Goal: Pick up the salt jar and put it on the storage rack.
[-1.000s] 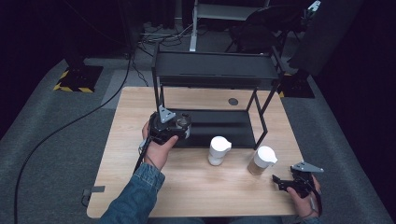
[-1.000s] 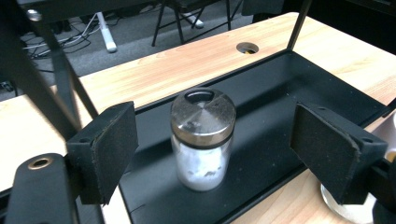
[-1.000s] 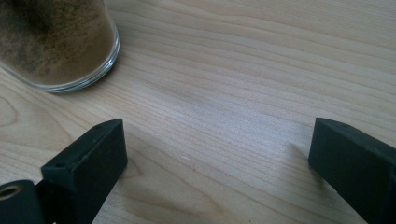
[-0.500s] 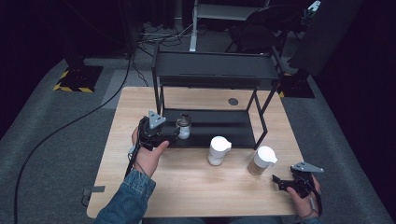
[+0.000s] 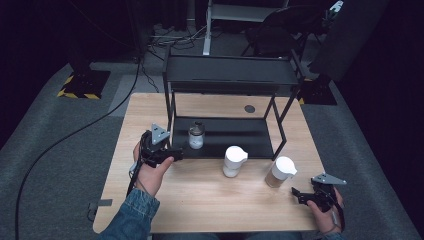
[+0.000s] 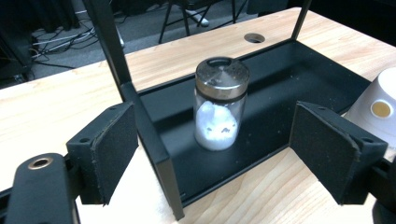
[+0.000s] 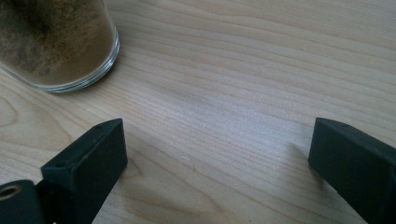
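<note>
A small glass jar (image 5: pixel 196 136) with a metal lid and white powder stands on the lower shelf (image 5: pixel 235 131) of a black rack. My left gripper (image 5: pixel 175 151) is just left of the jar, open and apart from it. In the left gripper view the jar (image 6: pixel 219 109) stands upright beyond my left gripper (image 6: pixel 219 156), whose pads (image 6: pixel 114 149) hold nothing. My right gripper (image 5: pixel 299 195) rests open near the table's front right corner. In the right gripper view my right gripper (image 7: pixel 219 154) lies open on bare wood, close to a glass jar of brown powder (image 7: pixel 51 42).
A white lidded container (image 5: pixel 234 161) and the brown-powder jar with a white lid (image 5: pixel 280 172) stand on the table in front of the rack. The rack's upper shelf (image 5: pixel 230 75) overhangs the lower one. A round hole (image 5: pixel 249 108) is in the tabletop behind it.
My left gripper has let go of the small jar on the lower shelf and drawn back to the left, away from it. The right gripper has stayed put.
</note>
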`<action>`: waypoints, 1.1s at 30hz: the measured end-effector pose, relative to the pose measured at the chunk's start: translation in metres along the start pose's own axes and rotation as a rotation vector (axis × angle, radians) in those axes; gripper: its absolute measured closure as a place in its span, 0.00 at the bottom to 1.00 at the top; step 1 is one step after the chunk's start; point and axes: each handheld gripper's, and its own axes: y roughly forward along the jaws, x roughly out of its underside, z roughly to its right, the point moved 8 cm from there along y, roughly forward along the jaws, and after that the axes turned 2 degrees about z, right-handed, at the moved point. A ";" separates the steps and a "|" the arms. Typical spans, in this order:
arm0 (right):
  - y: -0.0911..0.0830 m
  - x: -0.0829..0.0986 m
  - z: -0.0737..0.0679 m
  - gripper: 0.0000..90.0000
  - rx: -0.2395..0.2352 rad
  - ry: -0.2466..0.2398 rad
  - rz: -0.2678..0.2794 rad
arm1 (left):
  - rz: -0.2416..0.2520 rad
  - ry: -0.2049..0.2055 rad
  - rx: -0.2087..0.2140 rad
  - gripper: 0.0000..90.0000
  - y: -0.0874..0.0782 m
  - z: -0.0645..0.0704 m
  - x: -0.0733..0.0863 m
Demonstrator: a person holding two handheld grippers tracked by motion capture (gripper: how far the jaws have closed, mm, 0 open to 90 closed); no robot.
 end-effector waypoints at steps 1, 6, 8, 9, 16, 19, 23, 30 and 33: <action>0.000 0.000 0.000 0.05 0.000 0.000 0.000 | 0.000 -0.003 -0.003 0.17 -0.001 -0.001 0.001; 0.000 0.000 0.000 0.05 0.000 0.000 0.000 | -0.003 0.001 -0.013 0.17 -0.005 -0.005 0.009; 0.000 0.000 0.000 0.05 0.000 0.000 0.000 | -0.007 0.003 -0.016 0.17 -0.007 -0.006 0.012; 0.000 0.000 0.000 0.05 0.000 0.000 0.000 | -0.009 0.000 -0.016 0.17 -0.008 -0.006 0.014; 0.000 0.000 0.000 0.05 0.000 0.000 0.000 | -0.018 -0.005 -0.019 0.17 -0.012 -0.009 0.023; 0.000 0.000 0.000 0.05 0.000 0.000 0.000 | -0.022 -0.007 -0.020 0.17 -0.014 -0.010 0.027; 0.000 0.000 0.000 0.05 0.000 0.000 0.000 | -0.029 -0.011 -0.022 0.17 -0.016 -0.011 0.033; 0.000 0.000 0.000 0.05 0.000 0.000 0.000 | -0.036 -0.017 -0.030 0.17 -0.019 -0.012 0.042; 0.000 0.000 0.000 0.05 0.000 -0.001 0.000 | -0.044 -0.018 -0.032 0.17 -0.019 -0.012 0.047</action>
